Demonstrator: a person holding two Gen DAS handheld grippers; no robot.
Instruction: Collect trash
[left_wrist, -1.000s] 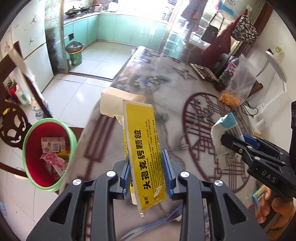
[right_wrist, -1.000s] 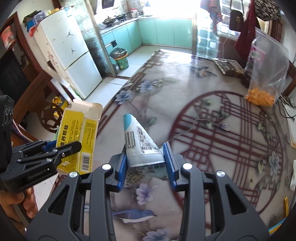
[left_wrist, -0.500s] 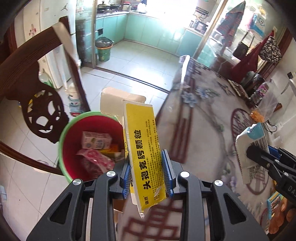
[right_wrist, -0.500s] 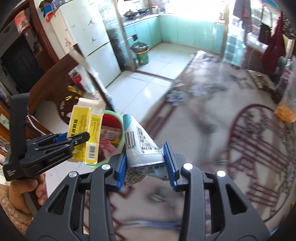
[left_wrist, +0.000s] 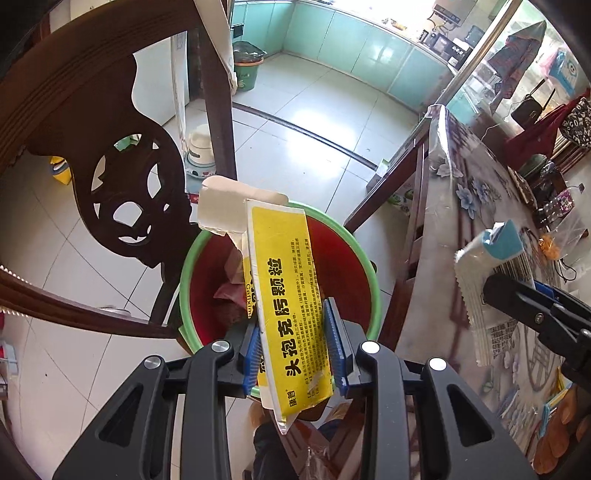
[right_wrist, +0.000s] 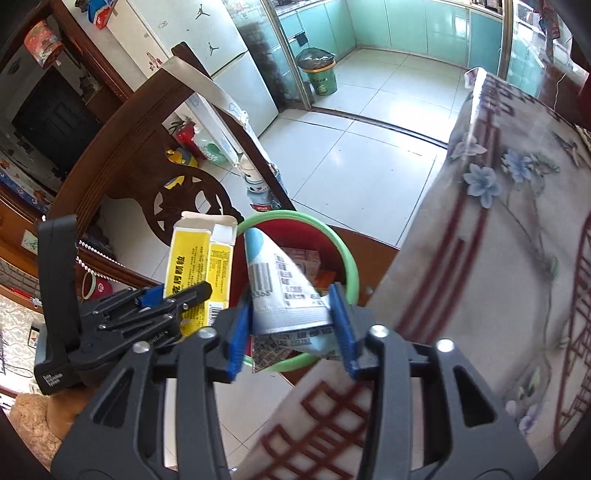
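My left gripper (left_wrist: 295, 343) is shut on a yellow medicine box (left_wrist: 288, 295) with an open flap, held above the red bin with a green rim (left_wrist: 186, 266). My right gripper (right_wrist: 291, 332) is shut on a white and blue wrapper (right_wrist: 284, 295), also held over the bin (right_wrist: 349, 266). The bin holds several pieces of trash. In the right wrist view the left gripper (right_wrist: 192, 295) and its yellow box (right_wrist: 197, 266) sit just left of the bin. In the left wrist view the wrapper (left_wrist: 491, 273) hangs over the table at the right.
A dark carved wooden chair (left_wrist: 122, 155) stands left of the bin. The table with a floral cloth (right_wrist: 498, 240) lies to the right, its edge (left_wrist: 417, 221) close to the bin. White tiled floor (left_wrist: 314, 122) stretches to a kitchen with another bin (right_wrist: 321, 74).
Both grippers have swung left from over the table to above the red bin, still holding the box and the wrapper. The bin now sits directly under them.
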